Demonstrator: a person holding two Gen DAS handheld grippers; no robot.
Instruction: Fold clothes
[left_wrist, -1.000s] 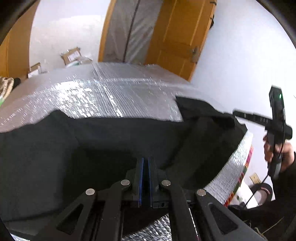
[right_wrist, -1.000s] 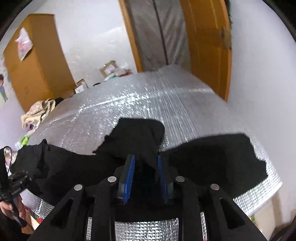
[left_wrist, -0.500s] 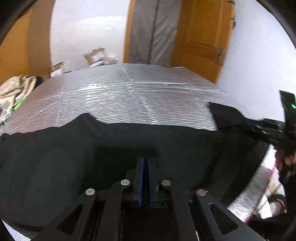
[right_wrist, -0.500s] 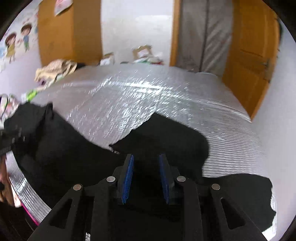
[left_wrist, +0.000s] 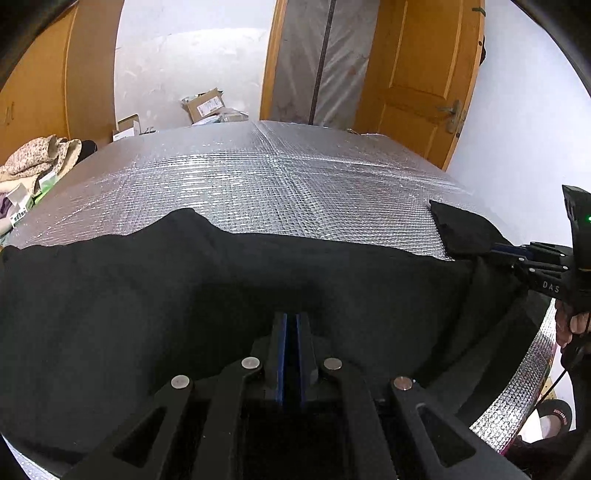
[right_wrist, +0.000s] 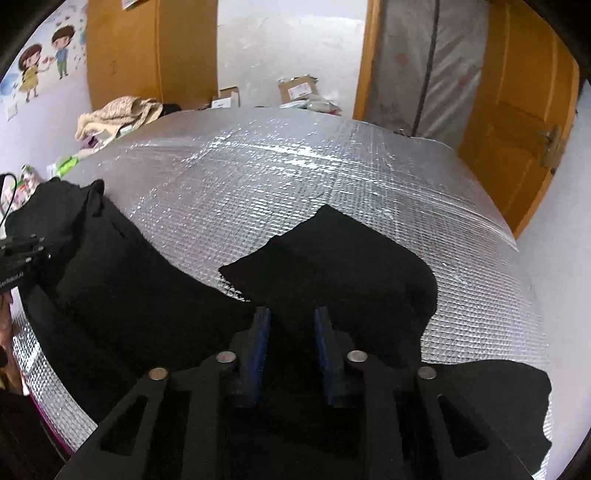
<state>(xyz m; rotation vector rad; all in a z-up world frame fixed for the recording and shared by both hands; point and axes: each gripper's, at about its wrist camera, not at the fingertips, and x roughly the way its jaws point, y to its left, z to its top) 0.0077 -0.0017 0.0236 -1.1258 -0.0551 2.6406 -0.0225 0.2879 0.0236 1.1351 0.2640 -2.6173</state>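
— Well, where is the black garment (left_wrist: 155, 295) seen?

— It is spread over the near part of the silver padded surface (left_wrist: 258, 184), and one flap (right_wrist: 332, 258) is folded toward the far side.

— How are the grippers held?

— The left gripper (left_wrist: 291, 321) is pressed together on the cloth. The jaws of the right gripper (right_wrist: 291, 321) have just been closing, with black cloth between them; a real pinch cannot be told.
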